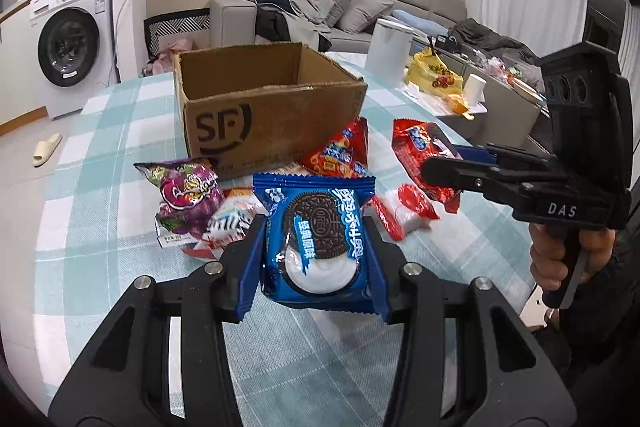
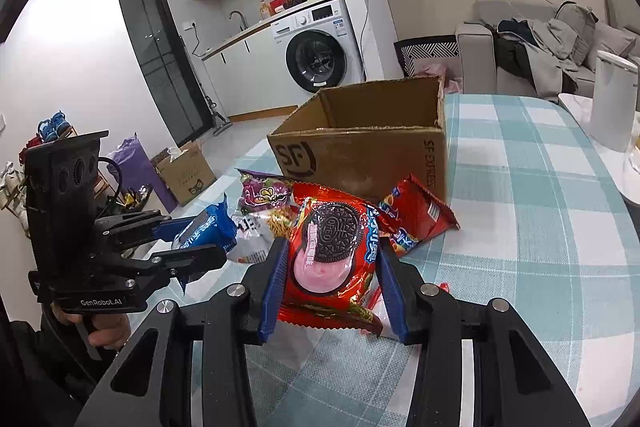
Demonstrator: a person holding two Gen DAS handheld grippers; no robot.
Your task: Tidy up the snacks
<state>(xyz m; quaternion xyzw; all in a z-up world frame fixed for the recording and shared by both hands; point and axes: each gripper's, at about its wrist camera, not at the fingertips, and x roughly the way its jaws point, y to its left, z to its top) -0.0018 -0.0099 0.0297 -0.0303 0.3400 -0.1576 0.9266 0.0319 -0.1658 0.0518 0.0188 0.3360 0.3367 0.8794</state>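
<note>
1. Left gripper (image 1: 316,251): angled downward over the table, blue pads pressed on both sides of the blue Oreo packet (image 1: 316,239). Packet held upright, printed face toward the camera, its lower edge clear of the cloth. In the right wrist view the same gripper (image 2: 200,239) shows at left, gripped by a hand (image 2: 106,331) in a dark sleeve.
2. Right gripper (image 2: 332,263): likewise angled downward, pads clamped on the red Oreo packet (image 2: 332,259), which stands upright between the fingers. In the left wrist view it (image 1: 436,167) enters from the right, held by a hand (image 1: 568,259), with the red packet at its tip.
3. Cardboard box (image 1: 264,107): open-topped, marked SF, standing on the table (image 1: 80,187) beyond both grippers; interior as far as visible shows bare cardboard. No item lies between the held packets and the box's near wall other than the loose snacks.
4. Loose snacks, on the checked cloth in front of the box: purple snack bag (image 1: 186,199) at left; a white-and-red packet (image 1: 228,223) just beside it; an orange-red biscuit bag (image 1: 340,151) leaning near the box corner; a red-and-white packet (image 1: 404,211) at right.
5. Surroundings: washing machine (image 1: 68,47), grey sofa (image 1: 360,7) with clothes, white canister (image 1: 390,45) at the table's far edge.
</note>
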